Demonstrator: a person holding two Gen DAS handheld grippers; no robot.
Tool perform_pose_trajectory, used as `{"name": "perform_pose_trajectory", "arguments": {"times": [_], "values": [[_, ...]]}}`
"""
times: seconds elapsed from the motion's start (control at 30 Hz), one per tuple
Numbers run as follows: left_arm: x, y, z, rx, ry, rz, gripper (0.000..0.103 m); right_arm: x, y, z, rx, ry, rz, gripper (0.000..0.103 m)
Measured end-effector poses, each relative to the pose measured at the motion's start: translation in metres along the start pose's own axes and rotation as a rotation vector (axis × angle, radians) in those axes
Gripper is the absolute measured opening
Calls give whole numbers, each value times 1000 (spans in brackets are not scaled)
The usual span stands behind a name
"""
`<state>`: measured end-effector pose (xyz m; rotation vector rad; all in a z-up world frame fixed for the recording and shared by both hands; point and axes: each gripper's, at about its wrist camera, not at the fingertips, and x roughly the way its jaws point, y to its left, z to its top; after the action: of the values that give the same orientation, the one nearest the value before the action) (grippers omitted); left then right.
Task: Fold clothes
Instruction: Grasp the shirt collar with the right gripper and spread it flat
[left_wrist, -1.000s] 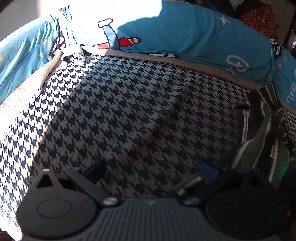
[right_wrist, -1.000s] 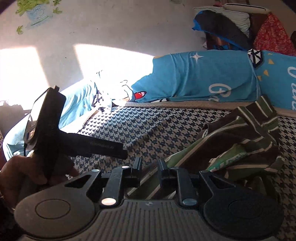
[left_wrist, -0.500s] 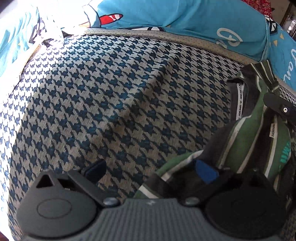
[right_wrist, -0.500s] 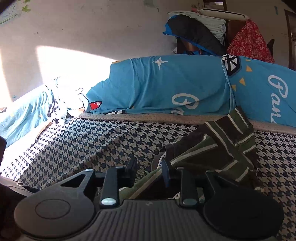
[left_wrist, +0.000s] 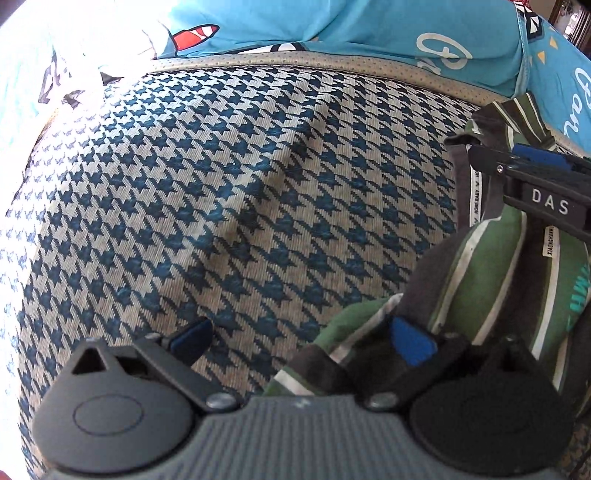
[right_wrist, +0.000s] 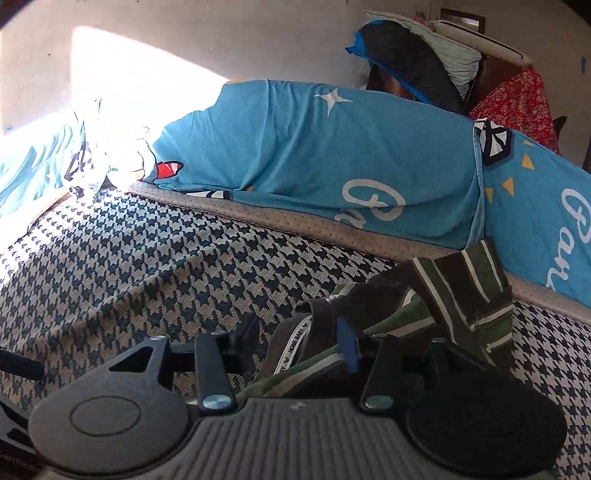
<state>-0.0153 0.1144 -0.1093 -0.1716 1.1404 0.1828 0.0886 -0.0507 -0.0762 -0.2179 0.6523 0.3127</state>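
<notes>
On the houndstooth bed cover (left_wrist: 229, 192), toward its right side and close to the dotted beige border (right_wrist: 303, 225), lies one crumpled striped garment (right_wrist: 454, 295), the only piece of clothing on the cover. It is bunched into a loose heap, not flat: bands of green and dark brown run across it, parted by thin white stripes, and in the left wrist view a patch of teal lettering shows at its right edge. A dark neckband with a white tape printed "HONE BABY" curls up at the near side of the heap. Two sets of tongs are at work on it. The left tongs (left_wrist: 301, 338) stand wide apart; the left finger hangs over bare cover, while the right finger, with its blue pad (left_wrist: 410, 341), lies against a fold of the garment, and nothing is pinched between them. The right tongs (right_wrist: 299, 341) are parted too, with the neckband and a green fold lying in the gap between the fingers; the jaws have not closed on the cloth. In the left wrist view the right tongs reach in from the right edge above the garment, a black bar marked "DAS". Behind the beige border, two blue pillows (right_wrist: 325, 155) with white script, stars and small yellow triangles lie side by side, and a red floral cloth (right_wrist: 517, 103) hangs beyond them.
</notes>
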Motion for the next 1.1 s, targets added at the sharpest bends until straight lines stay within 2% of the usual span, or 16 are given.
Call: {"name": "perform_pose_trajectory", "arguments": {"times": [0.23, 0.3, 0.4, 0.5, 0.57, 0.63, 0.73, 0.87, 0.93, 1.0, 1.07, 1.1], "values": [[-3, -5, -6, 3, 5, -3, 103, 34, 18, -3, -85, 97, -62, 50], [-5, -6, -6, 2, 4, -7, 103, 40, 20, -5, -100, 108, -98, 32], [-6, -6, -3, -5, 1, -19, 103, 42, 12, -1, -56, 109, -122, 12], [-6, 1, 6, -15, -9, -39, 103, 36, -5, 7, 58, 76, -93, 10], [-8, 2, 10, -25, -23, -63, 103, 29, -16, 13, 137, 27, -68, 9], [-12, 1, 12, -30, -45, -81, 103, 18, -26, 20, 210, -58, -43, 9], [-17, -1, 16, -23, -83, -82, 103, 0, -46, 31, 348, -197, -53, 9], [-18, -6, 21, -13, -112, -48, 103, -18, -79, 38, 561, -349, -73, 9], [-15, -7, 23, -5, -115, 6, 103, -22, -92, 39, 617, -404, -97, 10], [-9, -2, 30, -12, -104, 41, 103, -16, -98, 42, 598, -370, -171, 11], [-2, 4, 37, -20, -90, 73, 103, -3, -103, 40, 581, -238, -286, 13], [2, 7, 42, -35, -87, 62, 103, 2, -105, 36, 587, -187, -332, 16]]}}
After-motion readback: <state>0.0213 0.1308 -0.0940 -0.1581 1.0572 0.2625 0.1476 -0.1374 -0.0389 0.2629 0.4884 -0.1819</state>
